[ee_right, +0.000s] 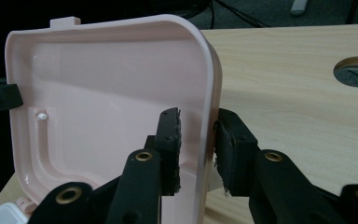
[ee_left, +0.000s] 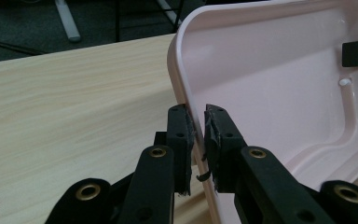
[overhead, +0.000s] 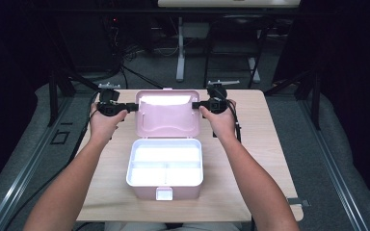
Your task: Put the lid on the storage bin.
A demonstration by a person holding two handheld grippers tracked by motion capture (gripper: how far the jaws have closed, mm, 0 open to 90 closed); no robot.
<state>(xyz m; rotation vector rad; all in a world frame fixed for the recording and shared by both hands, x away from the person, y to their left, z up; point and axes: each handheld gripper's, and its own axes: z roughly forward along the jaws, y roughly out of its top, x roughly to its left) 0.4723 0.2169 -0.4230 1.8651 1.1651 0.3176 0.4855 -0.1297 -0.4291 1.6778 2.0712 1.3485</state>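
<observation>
High view shows a pink box [overhead: 164,188] standing at the middle of the table [overhead: 255,144], near the person's edge, with its lid [overhead: 167,120] swung up and standing roughly upright behind the white tray [overhead: 131,166] inside. Shows nothing in the tray's compartments, as far as can be told through the glare.

Left gripper view looks along the left gripper [ee_left: 199,122], set astride one side rim of the lid, fingers drawn close together and seemingly clamped on that thin edge. Right gripper view finds the right gripper [ee_right: 196,122] astride the opposite side rim, fingers apart: inner pad clearly off the plastic with a gap showing, outer pad just beside the rim or barely touching, so no real pinch there.

Judging by this: opening is done, with the lid fully raised, the latch tab at the front free and the inside exposed. Hard to say whether the lid would stand by itself, since one side looks held. Left to do, most likely: letting go on the left as well and drawing both hands back, or else taking a fresh grip on the right and swinging the lid down to shut and latch the box
</observation>
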